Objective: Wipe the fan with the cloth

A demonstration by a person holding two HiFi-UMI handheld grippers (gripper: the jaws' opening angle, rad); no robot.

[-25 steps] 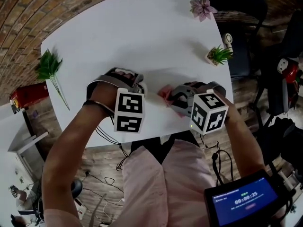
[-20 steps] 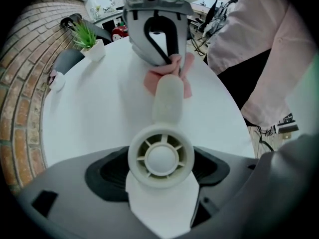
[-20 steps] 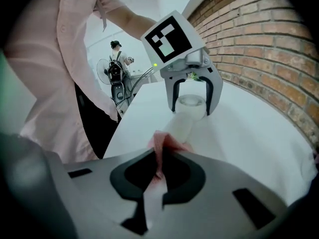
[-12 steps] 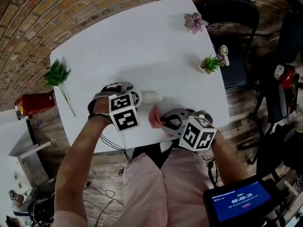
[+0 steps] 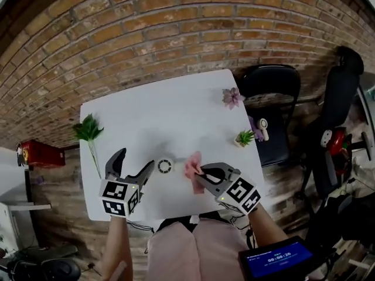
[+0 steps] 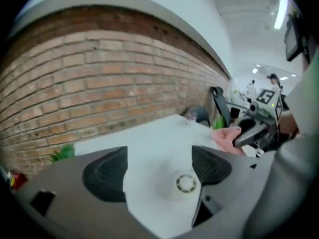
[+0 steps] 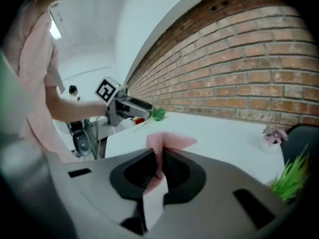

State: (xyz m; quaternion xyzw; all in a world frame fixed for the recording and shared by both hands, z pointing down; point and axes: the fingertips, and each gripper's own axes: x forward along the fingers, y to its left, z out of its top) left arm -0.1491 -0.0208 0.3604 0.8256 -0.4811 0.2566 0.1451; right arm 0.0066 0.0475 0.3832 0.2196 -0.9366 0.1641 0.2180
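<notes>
A green leafy sprig [image 5: 88,129] lies far out to the left of the left jaws, on the white desk [image 5: 164,110]. Next comes the left gripper [image 5: 136,160]. A moment ago it was down low on the desk, right at the little white fan [image 5: 166,167]. Now it has come up off the desk and its jaws are opening wide, with nothing pinched in them. In the left gripper view, the left gripper [image 6: 159,169] shows two dark pads far apart. The fan [image 6: 185,183] shows in the gap between them, down on the desk and nearer the right-hand pad, but not touching either one. So the fan has been let go and lies by itself, just past the tips of the left jaws and between the two grippers. Next is the pink cloth [image 5: 192,170]. It is still squeezed tight in the jaws of the right gripper [image 5: 202,174], which has come up a bit too. In the right gripper view, the right gripper [image 7: 158,171] has its jaws clenched on the cloth [image 7: 167,142]. A pink fold pokes out past their tips. Farther right sit a small potted plant [image 5: 244,137] and a pink flower [image 5: 232,96], well away from both jaws. I think the wiping has stopped for now, since the cloth is off the fan and nothing holds the fan steady.
</notes>
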